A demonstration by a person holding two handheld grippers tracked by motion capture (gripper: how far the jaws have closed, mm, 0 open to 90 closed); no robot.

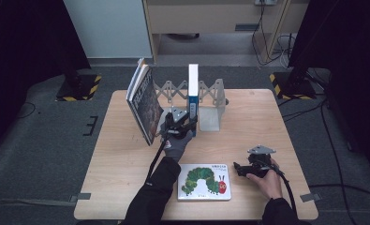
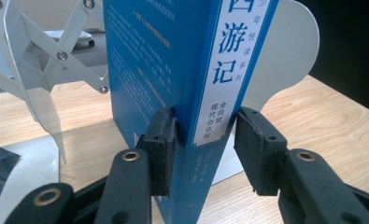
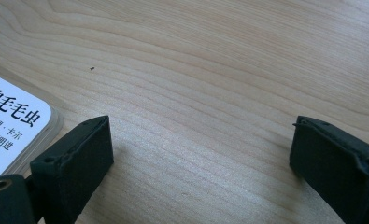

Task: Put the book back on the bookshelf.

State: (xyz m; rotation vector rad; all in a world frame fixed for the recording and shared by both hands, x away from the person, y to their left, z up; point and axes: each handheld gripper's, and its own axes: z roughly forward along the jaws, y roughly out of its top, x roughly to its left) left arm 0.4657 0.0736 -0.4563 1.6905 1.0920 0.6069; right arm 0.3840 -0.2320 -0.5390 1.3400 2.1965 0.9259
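- One wooden table (image 1: 126, 187) carries everything; at its 12 o'clock edge a white folding book rack (image 1: 210, 101) is set.
- A large dark book (image 1: 144, 105) is leaned at the rack's 9 o'clock end, tilted away from the rest.
- The blue book (image 1: 193, 89) is stood upright in the rack, spine turned toward the person. It is judged to be a stiff, fairly thick volume of moderate weight with a glossy, somewhat slippery cover. It is best taken low across the spine, with both covers pinched squarely so it cannot pivot or topple.
- A picture book with a caterpillar (image 1: 204, 182) is laid flat at the table's 6 o'clock edge.
- The left gripper (image 1: 192, 123) is placed around the blue book's lower spine. One pad (image 2: 161, 149) is laid against the cover, while the other is seen just clear of it, so the jaws are read as released, not clamping.
- The right gripper (image 3: 201, 140) is rested at 4 o'clock, beside the picture book, jaws spread wide over bare wood and nothing held.
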